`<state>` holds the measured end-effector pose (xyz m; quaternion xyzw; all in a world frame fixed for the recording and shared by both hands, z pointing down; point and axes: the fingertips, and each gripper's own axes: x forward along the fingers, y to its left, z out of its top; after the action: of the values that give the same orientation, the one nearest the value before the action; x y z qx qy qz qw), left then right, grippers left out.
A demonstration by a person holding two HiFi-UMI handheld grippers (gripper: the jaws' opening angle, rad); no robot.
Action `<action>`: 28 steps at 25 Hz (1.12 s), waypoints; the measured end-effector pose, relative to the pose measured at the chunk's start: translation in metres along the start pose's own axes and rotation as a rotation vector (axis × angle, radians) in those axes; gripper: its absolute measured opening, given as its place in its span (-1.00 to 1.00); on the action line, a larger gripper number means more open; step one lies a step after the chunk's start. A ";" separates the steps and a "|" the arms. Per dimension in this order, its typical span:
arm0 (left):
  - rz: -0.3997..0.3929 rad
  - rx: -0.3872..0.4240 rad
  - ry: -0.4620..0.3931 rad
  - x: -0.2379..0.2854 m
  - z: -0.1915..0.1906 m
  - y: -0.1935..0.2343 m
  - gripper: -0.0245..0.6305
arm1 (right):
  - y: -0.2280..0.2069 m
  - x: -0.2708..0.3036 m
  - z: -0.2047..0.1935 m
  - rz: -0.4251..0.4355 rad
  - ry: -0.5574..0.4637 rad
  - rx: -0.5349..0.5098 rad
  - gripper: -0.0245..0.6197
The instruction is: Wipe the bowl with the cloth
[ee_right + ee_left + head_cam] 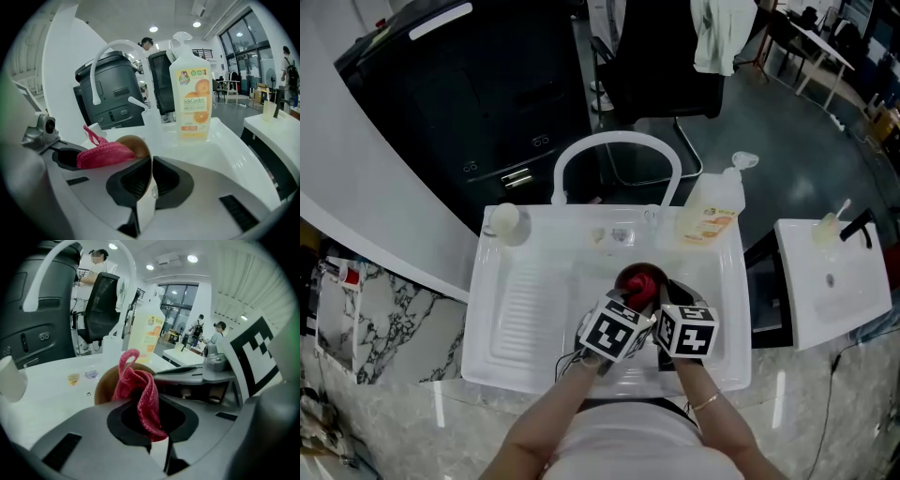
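The left gripper [152,425] is pinching the pink-red knitted cloth [143,394] between its closed jaws, and the bunched fabric is pressing against the brown round bowl [135,144]. The right gripper [151,180] is clamping its jaws on the bowl's thin rim, holding it tilted over the basin of the white plastic sink [517,314]. Both grippers are sitting close together there. A clear soap bottle with an orange label [190,93] is standing on the sink's back edge, beside the white arched faucet [616,139].
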<state>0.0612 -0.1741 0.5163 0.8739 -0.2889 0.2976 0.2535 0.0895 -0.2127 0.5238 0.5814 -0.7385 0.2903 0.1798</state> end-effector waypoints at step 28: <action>0.027 -0.058 0.081 -0.048 -0.059 0.030 -0.75 | -0.010 -0.009 -0.010 -0.035 0.006 0.110 -0.85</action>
<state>-0.0119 -0.1424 0.5333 0.8496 -0.2986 0.3273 0.2863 0.1009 -0.2010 0.5278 0.6023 -0.7107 0.3289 0.1546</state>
